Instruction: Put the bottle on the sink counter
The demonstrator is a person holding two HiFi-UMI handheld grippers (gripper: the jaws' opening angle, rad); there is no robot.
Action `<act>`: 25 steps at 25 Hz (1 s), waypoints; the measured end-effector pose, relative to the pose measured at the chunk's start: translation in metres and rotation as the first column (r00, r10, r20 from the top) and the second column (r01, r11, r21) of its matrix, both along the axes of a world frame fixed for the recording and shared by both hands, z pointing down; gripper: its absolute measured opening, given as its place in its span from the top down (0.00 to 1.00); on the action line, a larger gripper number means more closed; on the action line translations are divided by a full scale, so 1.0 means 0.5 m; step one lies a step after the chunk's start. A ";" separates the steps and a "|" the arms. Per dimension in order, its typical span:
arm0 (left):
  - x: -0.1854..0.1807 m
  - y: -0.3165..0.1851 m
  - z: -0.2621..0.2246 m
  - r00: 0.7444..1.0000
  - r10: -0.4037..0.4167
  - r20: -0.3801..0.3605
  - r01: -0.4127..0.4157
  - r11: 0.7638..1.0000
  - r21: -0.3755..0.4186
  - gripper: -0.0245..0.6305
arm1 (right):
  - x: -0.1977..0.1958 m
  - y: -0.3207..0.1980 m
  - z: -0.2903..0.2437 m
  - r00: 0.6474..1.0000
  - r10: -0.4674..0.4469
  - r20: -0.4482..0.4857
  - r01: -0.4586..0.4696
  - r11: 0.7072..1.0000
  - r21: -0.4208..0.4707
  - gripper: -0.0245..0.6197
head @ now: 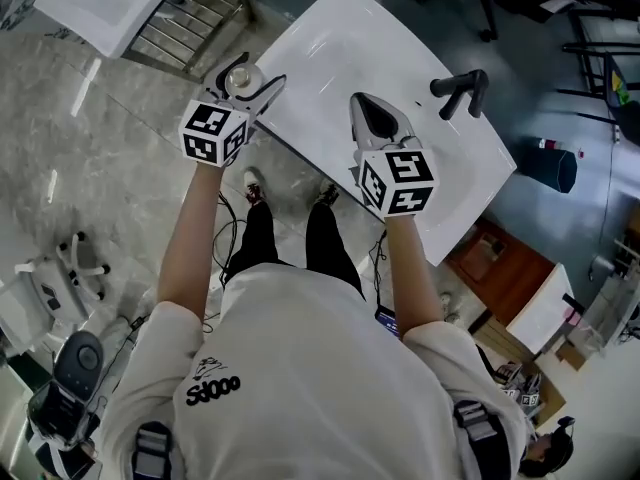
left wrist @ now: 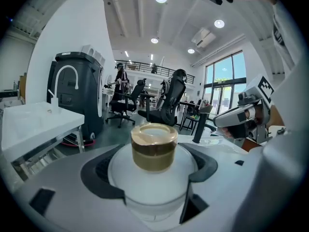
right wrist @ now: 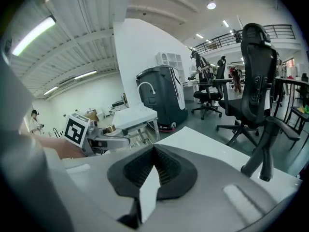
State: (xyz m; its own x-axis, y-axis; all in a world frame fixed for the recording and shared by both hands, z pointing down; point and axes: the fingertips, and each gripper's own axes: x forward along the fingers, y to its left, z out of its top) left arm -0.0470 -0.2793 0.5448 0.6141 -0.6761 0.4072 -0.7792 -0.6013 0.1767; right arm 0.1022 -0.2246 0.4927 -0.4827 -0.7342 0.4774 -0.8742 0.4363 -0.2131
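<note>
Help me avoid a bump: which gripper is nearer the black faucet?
Right. The right gripper hovers just left of the black faucet; the left gripper, holding the gold-capped white bottle, is farther left.

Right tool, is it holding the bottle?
No, the right tool is shut with nothing in it; the bottle is clamped in the left tool.
</note>
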 end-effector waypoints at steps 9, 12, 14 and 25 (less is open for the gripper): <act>0.014 -0.044 0.087 0.999 -0.019 0.030 0.019 1.000 -0.025 0.43 | -0.017 0.000 0.053 1.000 -0.010 0.008 0.011 0.998 -0.058 0.95; 0.022 -0.053 0.105 0.999 -0.016 0.028 0.016 0.999 -0.028 0.43 | -0.009 -0.001 0.070 1.000 -0.007 0.000 0.007 0.997 -0.076 0.95; 0.025 -0.059 0.115 0.999 -0.016 0.039 0.017 0.999 -0.029 0.43 | -0.008 -0.003 0.079 1.000 -0.001 0.001 0.001 0.996 -0.085 0.95; 0.039 -0.063 0.157 0.996 -0.010 0.089 0.015 0.999 -0.052 0.43 | 0.001 0.000 0.102 1.000 0.004 0.004 -0.004 0.993 -0.119 0.95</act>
State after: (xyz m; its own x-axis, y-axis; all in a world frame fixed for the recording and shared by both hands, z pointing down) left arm -0.0276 -0.3107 0.6235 0.5656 -0.6597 0.4950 -0.8007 -0.5831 0.1378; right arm 0.1029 -0.2247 0.5436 -0.4821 -0.6740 0.5597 -0.8749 0.4039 -0.2671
